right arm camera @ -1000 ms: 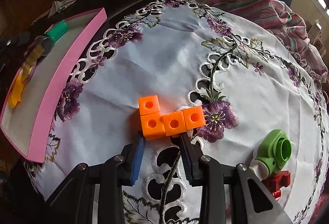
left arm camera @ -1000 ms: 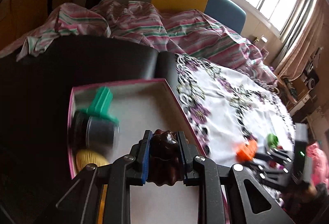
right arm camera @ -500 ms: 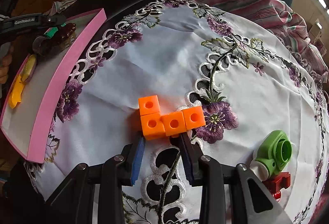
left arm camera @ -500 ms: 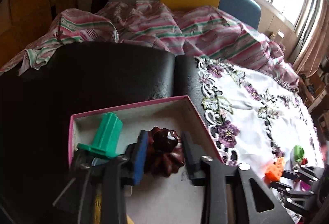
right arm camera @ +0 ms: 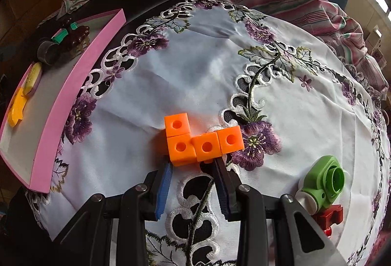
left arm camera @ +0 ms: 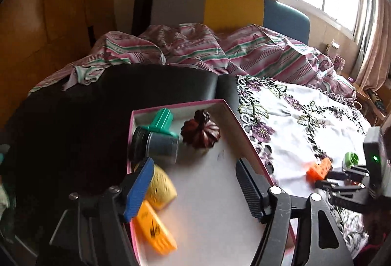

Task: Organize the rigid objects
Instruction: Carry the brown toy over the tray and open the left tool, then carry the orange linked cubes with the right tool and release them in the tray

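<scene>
A dark red pumpkin-shaped piece (left arm camera: 201, 131) lies free in the pink box (left arm camera: 176, 104), beside a grey cylinder with a green handle (left arm camera: 158, 141). My left gripper (left arm camera: 194, 168) hangs over the box a little short of that piece, its jaws opening with nothing between them. On the embroidered cloth sits an L of orange cubes (right arm camera: 202, 141). My right gripper (right arm camera: 193, 165) rests with narrowly parted fingers, tips at the near bottom edge of the cubes. Whether the pads press on them is hidden. The dark red piece (right arm camera: 78, 38) also shows inside the box (right arm camera: 73, 87).
Two yellow and orange flat pieces (left arm camera: 158, 197) lie in the box's near left corner. A green plastic part (right arm camera: 325, 180) and a small red piece (right arm camera: 328, 216) sit on the cloth (right arm camera: 195, 70) to the right. A black surface and striped bedding lie beyond.
My left gripper let go of the dark red piece, which now lies in the box; its jaws spread wide and it drew back. The right gripper and the orange cubes stayed still.
</scene>
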The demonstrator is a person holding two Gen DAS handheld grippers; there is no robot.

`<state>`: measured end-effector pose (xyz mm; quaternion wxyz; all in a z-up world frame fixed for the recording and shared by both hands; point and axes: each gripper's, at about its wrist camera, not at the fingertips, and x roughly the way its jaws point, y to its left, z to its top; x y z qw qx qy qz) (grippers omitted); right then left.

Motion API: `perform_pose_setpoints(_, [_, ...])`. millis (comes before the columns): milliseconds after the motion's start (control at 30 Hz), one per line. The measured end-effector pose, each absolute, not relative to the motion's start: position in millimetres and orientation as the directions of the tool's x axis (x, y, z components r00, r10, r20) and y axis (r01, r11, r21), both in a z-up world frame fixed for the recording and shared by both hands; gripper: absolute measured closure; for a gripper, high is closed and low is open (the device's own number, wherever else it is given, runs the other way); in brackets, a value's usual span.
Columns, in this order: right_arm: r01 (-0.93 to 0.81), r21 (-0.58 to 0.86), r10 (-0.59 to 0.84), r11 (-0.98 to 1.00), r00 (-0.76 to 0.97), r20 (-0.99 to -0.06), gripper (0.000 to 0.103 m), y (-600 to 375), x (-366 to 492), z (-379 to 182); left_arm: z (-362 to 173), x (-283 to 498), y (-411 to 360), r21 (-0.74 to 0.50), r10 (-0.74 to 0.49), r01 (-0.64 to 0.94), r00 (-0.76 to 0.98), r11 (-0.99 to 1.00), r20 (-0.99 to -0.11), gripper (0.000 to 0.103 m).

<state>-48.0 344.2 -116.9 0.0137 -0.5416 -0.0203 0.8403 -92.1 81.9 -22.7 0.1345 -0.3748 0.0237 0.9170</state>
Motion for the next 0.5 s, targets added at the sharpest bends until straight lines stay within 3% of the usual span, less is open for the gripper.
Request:
perform_pose_setpoints(167, [0.003,-0.063,0.056,-0.998,-0.418,-0.907,0.07,342,-48,-116,-19,-70,76,-0.057,0.221,-0.25,-0.697,-0.966,-0.682,0.026])
perform_pose_setpoints(500, [0.013,-0.065,0.054,-0.998,-0.425,-0.904,0.07,339,-47,-116,-12,-56,50,-0.136,0.235,-0.196,-0.685,-0.971,-0.69,0.025])
